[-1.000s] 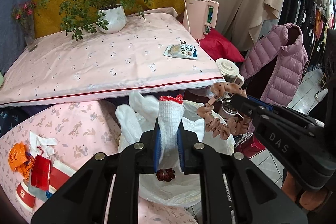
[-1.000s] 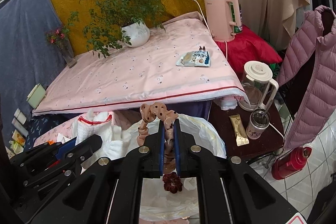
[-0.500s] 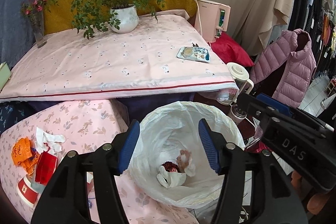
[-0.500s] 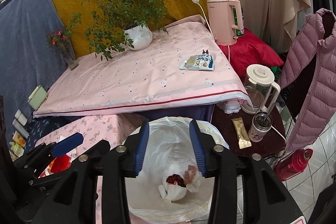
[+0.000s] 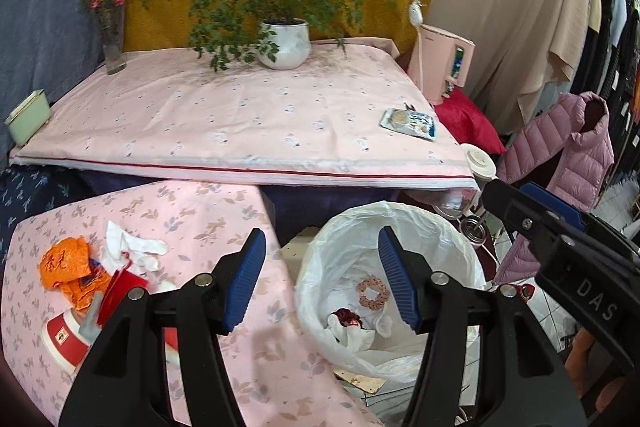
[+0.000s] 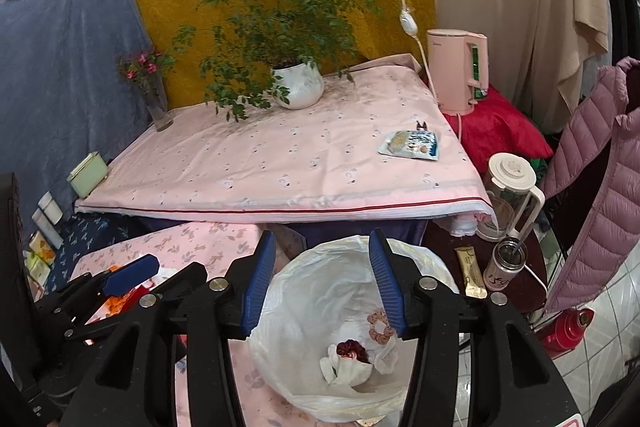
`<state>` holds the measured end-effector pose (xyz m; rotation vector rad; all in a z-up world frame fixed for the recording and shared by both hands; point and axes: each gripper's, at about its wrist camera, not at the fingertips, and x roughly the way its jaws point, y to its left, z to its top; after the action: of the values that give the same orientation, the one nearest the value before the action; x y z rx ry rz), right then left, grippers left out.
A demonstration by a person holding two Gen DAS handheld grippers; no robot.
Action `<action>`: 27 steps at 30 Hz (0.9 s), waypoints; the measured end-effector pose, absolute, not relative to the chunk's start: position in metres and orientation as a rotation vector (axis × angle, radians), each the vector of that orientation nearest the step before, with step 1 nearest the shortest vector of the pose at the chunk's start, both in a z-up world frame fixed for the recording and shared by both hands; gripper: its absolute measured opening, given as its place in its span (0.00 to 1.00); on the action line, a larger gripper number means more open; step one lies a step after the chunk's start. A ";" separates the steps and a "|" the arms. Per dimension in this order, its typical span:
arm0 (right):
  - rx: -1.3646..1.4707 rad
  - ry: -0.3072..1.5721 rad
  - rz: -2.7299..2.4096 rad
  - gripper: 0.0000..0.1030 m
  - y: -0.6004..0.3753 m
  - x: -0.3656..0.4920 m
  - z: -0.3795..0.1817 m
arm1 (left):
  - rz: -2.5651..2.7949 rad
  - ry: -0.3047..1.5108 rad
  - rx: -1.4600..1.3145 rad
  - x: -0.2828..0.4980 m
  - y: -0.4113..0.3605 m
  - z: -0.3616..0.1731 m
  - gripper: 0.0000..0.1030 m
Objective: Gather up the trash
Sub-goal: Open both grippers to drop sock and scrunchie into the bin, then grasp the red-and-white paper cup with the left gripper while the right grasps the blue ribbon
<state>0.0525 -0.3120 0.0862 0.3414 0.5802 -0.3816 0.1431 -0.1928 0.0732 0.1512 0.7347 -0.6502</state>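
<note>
A bin lined with a white plastic bag [image 5: 460,247] [image 6: 280,307] stands beside the low pink floral table [image 5: 200,211]. Inside lie a white sock [image 5: 352,335] [image 6: 344,367], a pink scrunchie [image 5: 373,293] [image 6: 380,325] and a dark red scrunchie [image 6: 351,347]. My left gripper [image 5: 320,283] is open and empty above the bin's left rim. My right gripper [image 6: 322,283] is open and empty above the bin. Trash lies at the low table's left: an orange wrapper [image 5: 66,263], white tissue [image 5: 128,249], a red cup [image 5: 66,339]. A snack packet [image 5: 408,123] [image 6: 410,145] lies on the higher table.
The higher pink table [image 6: 260,163] holds a potted plant [image 5: 284,43], a flower vase [image 5: 112,47] and a green box [image 5: 28,115]. A pink kettle [image 6: 460,75], a blender jug [image 6: 510,195], a jar [image 6: 504,265], a red flask [image 6: 564,327] and a purple jacket [image 6: 600,187] stand right.
Both grippers opened and let go of the white sock and the pink scrunchie, which dropped into the bin. The left gripper has since shifted left, toward the low table.
</note>
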 end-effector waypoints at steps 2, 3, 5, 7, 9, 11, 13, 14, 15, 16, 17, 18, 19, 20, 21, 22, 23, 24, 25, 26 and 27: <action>0.333 0.583 -0.362 0.48 -0.301 0.055 0.087 | -0.621 0.731 0.137 0.146 -0.177 0.073 0.59; 0.329 0.585 -0.351 0.48 -0.294 0.057 0.087 | -0.608 0.731 0.131 0.148 -0.171 0.072 0.60; 0.323 0.591 -0.333 0.48 -0.283 0.061 0.086 | -0.577 0.735 0.120 0.152 -0.155 0.070 0.60; 0.319 0.600 -0.310 0.48 -0.270 0.065 0.084 | -0.544 0.736 0.115 0.155 -0.138 0.067 0.62; 0.314 0.608 -0.286 0.48 -0.258 0.070 0.082 | -0.505 0.738 0.106 0.159 -0.120 0.063 0.65; 0.306 0.620 -0.259 0.48 -0.243 0.075 0.079 | -0.469 0.748 0.087 0.163 -0.098 0.059 0.69; 0.298 0.635 -0.231 0.48 -0.227 0.080 0.074 | -0.426 0.759 0.073 0.168 -0.075 0.053 0.70; 0.293 0.644 -0.217 0.48 -0.218 0.083 0.071 | -0.403 0.764 0.071 0.171 -0.065 0.051 0.70; 0.288 0.655 -0.202 0.48 -0.210 0.086 0.067 | -0.385 0.767 0.068 0.173 -0.055 0.049 0.70; 0.284 0.666 -0.188 0.48 -0.201 0.089 0.063 | -0.362 0.771 0.065 0.175 -0.042 0.045 0.72; 0.280 0.677 -0.173 0.48 -0.191 0.092 0.059 | -0.341 0.774 0.065 0.177 -0.031 0.043 0.74; 0.278 0.686 -0.162 0.48 -0.184 0.095 0.055 | -0.315 0.774 0.064 0.178 -0.018 0.039 0.77; 0.275 0.697 -0.146 0.48 -0.175 0.097 0.050 | -0.295 0.776 0.062 0.179 -0.006 0.036 0.78; 0.272 0.708 -0.135 0.48 -0.166 0.099 0.045 | -0.277 0.781 0.059 0.180 0.004 0.033 0.78; 0.269 0.720 -0.125 0.48 -0.158 0.102 0.040 | -0.261 0.788 0.059 0.181 0.015 0.029 0.78; 0.264 0.734 -0.114 0.48 -0.150 0.105 0.034 | -0.241 0.797 0.060 0.183 0.027 0.023 0.79; 0.259 0.747 -0.105 0.48 -0.141 0.107 0.029 | -0.222 0.806 0.060 0.184 0.038 0.018 0.79; 0.255 0.756 -0.097 0.48 -0.134 0.109 0.025 | -0.199 0.819 0.059 0.187 0.049 0.012 0.79; 0.250 0.767 -0.088 0.48 -0.127 0.111 0.019 | -0.182 0.831 0.055 0.188 0.057 0.008 0.79; 0.246 0.777 -0.081 0.48 -0.121 0.114 0.014 | -0.168 0.846 0.048 0.191 0.066 0.002 0.79; 0.244 0.787 -0.076 0.48 -0.116 0.117 0.010 | -0.152 0.862 0.039 0.193 0.075 -0.003 0.79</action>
<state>0.1167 -0.1164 0.0096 0.2442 0.7868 -0.0757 0.1933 0.0753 -0.0033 0.0390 0.8617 -0.1524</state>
